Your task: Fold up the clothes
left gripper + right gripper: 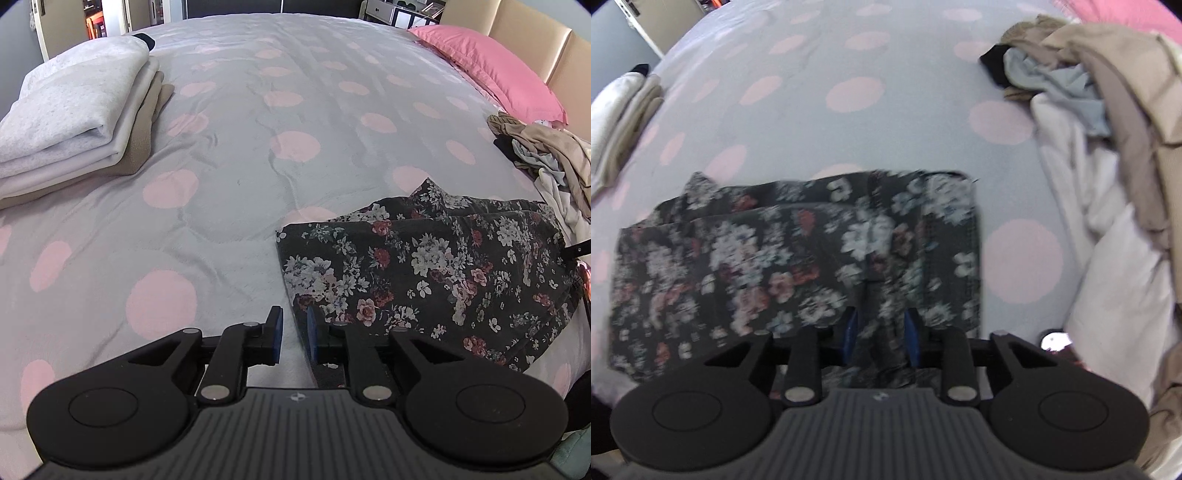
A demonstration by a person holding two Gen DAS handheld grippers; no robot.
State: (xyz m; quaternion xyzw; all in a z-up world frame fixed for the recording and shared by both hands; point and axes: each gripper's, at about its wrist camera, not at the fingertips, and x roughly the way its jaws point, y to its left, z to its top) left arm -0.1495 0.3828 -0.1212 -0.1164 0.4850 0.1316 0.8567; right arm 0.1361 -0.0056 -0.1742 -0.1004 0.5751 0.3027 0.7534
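while your left gripper [293, 338] gapes narrowly and your right gripper [881, 338] hangs wide, empty, snagging the folded floral garment [798, 258] at twelve o'clock undoes its layers.

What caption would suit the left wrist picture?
Left gripper, open, beside a folded floral garment on a polka-dot bed.

Bed [258, 155]: grey cover with pink dots, carrying a folded dark floral garment [436, 273] at near right, a stack of folded white and beige linens [74, 122] at far left, a loose heap of unfolded beige, white and pale blue clothes [550, 162] at the right edge, and a pink pillow [491, 66] against the headboard. Left gripper [294, 334]: black, blue pads parted with bare cover between them, its right finger at the garment's near-left corner.
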